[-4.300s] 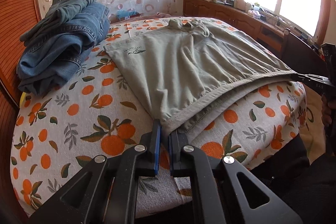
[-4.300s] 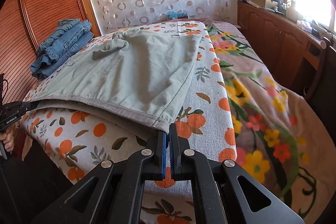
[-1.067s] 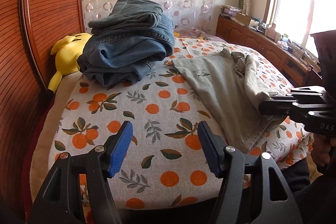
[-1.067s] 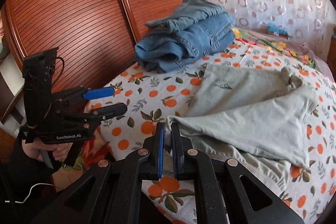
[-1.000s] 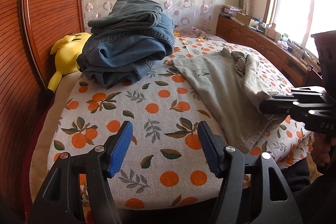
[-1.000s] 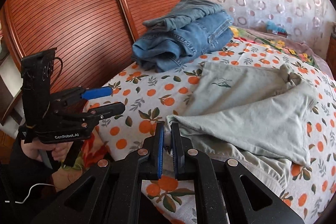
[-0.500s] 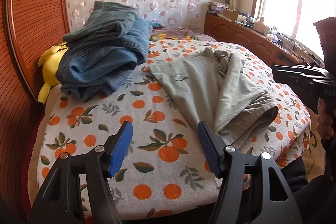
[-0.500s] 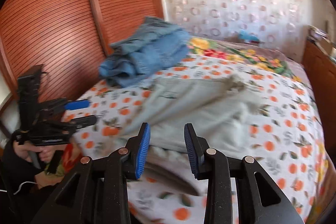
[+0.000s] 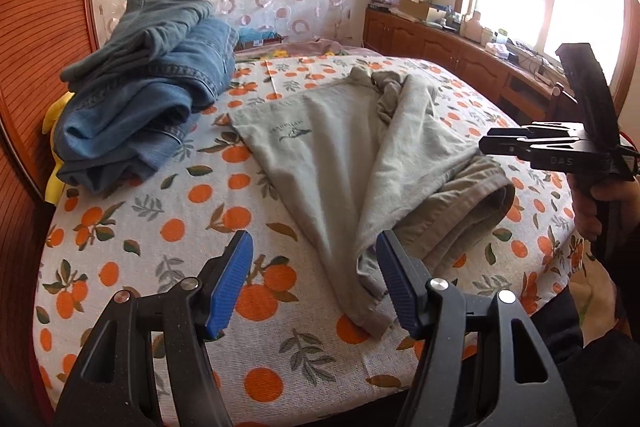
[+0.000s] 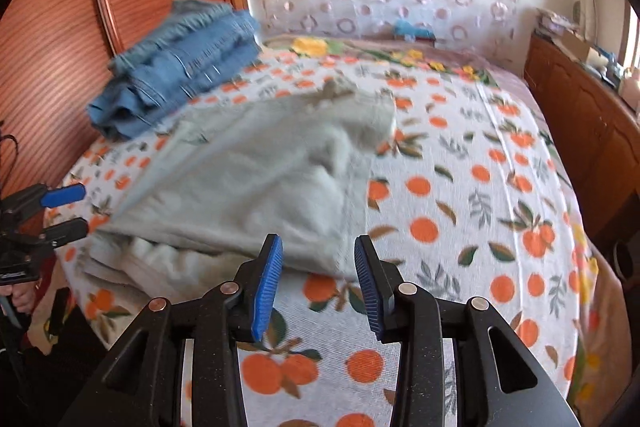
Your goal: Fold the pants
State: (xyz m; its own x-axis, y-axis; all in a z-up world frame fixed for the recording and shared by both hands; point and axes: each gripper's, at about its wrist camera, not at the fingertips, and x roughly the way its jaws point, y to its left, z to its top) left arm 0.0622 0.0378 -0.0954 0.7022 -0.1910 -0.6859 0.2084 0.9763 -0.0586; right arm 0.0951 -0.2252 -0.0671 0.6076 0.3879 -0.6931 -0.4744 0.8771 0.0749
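Note:
The grey-green pants point(image 9: 344, 155) lie folded lengthwise on the orange-print bedspread point(image 9: 168, 235), with the waistband end near the bed's front edge. They also show in the right wrist view point(image 10: 256, 179), blurred. My left gripper point(image 9: 314, 287) is open and empty, just in front of the pants' near corner. My right gripper point(image 10: 318, 281) is open and empty, just short of the pants' near edge. The right gripper also shows at the right of the left wrist view point(image 9: 508, 143), and the left gripper at the left of the right wrist view point(image 10: 64, 211).
A pile of folded blue jeans point(image 9: 148, 95) sits at the back left of the bed, also in the right wrist view point(image 10: 180, 67). A yellow plush toy point(image 9: 54, 179) lies beside it. A wooden wardrobe point(image 10: 60, 47) stands left. A wooden cabinet point(image 9: 440, 47) runs under the window.
My right gripper has let go of the pants' edge, opened and drawn back to the right. The pants now lie folded on the bed. My left gripper stays open and has shifted right.

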